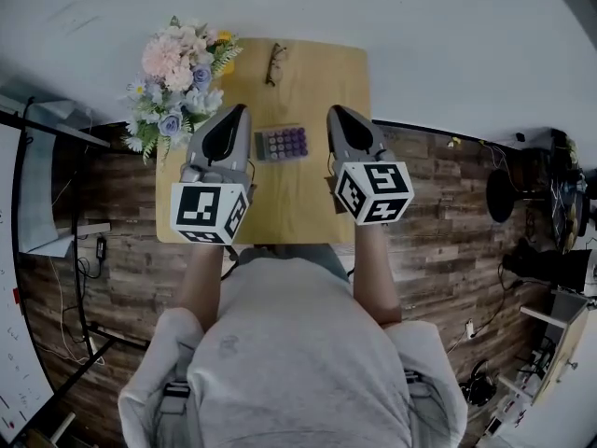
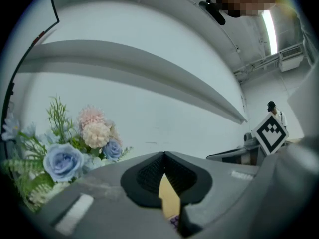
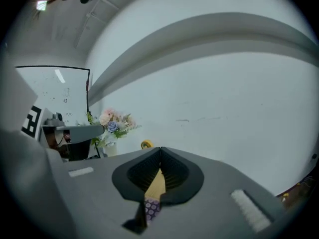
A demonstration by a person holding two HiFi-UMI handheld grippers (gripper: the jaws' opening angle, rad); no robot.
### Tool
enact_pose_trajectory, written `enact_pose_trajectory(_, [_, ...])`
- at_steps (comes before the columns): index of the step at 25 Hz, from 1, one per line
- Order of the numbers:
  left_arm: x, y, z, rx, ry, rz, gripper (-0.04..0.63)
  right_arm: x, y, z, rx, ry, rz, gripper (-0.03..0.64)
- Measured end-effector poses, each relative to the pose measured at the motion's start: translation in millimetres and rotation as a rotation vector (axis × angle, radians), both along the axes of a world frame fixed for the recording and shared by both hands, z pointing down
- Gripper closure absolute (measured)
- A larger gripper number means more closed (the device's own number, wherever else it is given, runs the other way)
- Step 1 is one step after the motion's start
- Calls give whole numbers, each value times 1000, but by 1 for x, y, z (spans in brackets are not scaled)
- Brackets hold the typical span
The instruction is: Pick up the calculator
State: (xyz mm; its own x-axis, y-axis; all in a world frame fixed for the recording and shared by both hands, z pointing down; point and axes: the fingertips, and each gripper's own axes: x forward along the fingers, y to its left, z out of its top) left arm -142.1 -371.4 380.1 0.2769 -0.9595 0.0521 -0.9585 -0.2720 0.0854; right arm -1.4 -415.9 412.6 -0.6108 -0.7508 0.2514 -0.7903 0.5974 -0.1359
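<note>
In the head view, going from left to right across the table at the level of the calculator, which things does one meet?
First the flowers, then the left gripper, then the calculator, then the right gripper.

Wearing a light grey short-sleeve tee (image 1: 298,353). Left gripper (image 1: 242,110) and right gripper (image 1: 333,111) are smooth grey shells with black ribbed fingers (image 2: 144,176), plus a white cube (image 1: 210,211) with black square markers on each.
</note>
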Motion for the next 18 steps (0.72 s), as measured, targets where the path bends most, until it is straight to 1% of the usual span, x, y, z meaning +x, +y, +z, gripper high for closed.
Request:
enact_pose_trajectory(7, [2, -15, 79, -221, 47, -45, 589, -8, -22, 70, -216, 50, -58, 614])
enact_pose_trajectory(11, [-5, -18, 125, -352, 96, -93, 590, -10, -28, 109, -326, 66, -77, 612])
enact_pose_trajectory(15, [-12, -15, 167, -473, 148, -138, 589, -13, -26, 146, -434, 91, -106, 595])
enact_pose_trajectory(18, [-13, -11, 195, -556, 169, -150, 589, -15, -23, 169, -504, 101, -120, 575])
